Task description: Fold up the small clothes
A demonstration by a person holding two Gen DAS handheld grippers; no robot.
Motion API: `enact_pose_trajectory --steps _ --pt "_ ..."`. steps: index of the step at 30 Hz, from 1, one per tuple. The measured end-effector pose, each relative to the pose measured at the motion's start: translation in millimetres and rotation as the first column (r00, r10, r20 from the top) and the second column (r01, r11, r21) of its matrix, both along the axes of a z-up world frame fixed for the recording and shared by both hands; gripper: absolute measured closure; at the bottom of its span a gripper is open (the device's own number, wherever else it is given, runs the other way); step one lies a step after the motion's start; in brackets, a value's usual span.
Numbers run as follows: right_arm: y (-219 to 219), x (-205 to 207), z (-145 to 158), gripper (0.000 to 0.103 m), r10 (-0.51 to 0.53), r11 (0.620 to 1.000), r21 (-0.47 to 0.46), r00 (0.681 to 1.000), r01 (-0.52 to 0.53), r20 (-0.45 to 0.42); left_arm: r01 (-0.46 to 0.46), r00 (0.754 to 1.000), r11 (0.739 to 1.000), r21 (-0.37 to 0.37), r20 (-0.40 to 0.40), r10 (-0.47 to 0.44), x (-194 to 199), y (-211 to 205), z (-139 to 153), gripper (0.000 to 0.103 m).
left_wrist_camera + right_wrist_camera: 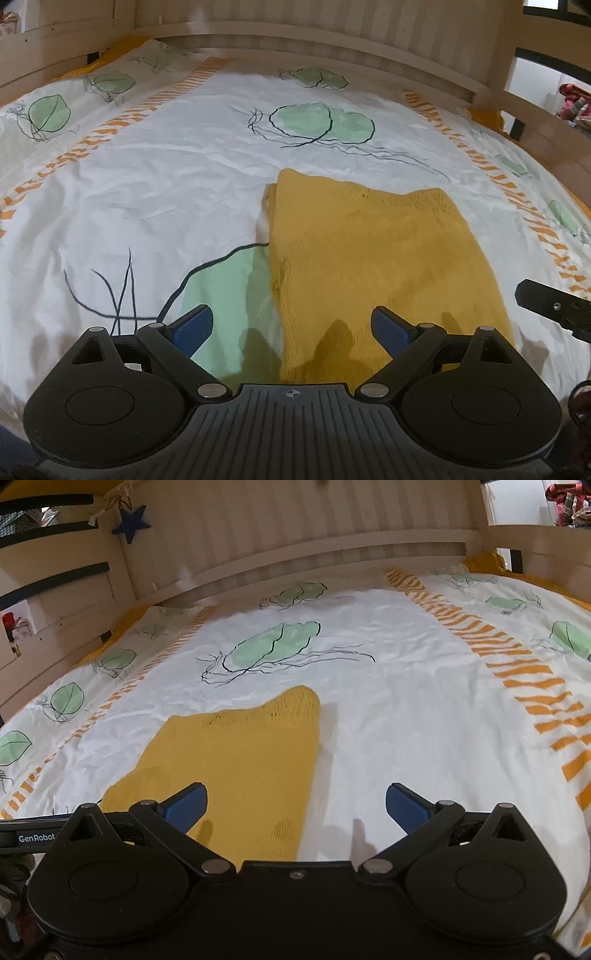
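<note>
Lying flat and partly folded on the near middle of the bedsheet, the yellow knit garment seems mid-task with further folds likely left, while the left gripper and right gripper hover wide open, holding nothing.

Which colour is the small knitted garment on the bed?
Mustard yellow garment, clearest in the left wrist view.
</note>
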State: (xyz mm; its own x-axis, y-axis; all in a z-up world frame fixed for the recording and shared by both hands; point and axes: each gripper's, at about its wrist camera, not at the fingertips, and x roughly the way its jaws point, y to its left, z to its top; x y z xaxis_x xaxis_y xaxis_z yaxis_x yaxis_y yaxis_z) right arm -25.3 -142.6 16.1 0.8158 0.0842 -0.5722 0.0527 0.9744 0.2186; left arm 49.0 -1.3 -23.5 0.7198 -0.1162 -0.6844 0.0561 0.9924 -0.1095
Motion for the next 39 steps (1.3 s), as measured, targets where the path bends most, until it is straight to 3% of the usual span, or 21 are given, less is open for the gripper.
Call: enact_pose_trajectory --steps 9,22,39 --pt "1 -15 -2 0.000 -0.017 0.999 0.035 1.000 0.017 -0.002 -0.024 1.000 0.999 0.035 0.010 0.023 -12 -4 2 0.011" --pt "7 -20 1 0.000 -0.019 1.000 -0.008 1.000 0.019 0.012 -0.046 0.998 0.994 0.102 0.038 0.042 -26 -16 4 0.011" --pt "13 -20 -2 0.000 -0.010 0.998 -0.061 1.000 0.010 0.003 -0.050 0.998 0.996 0.080 0.035 0.048 -25 -16 4 0.012"
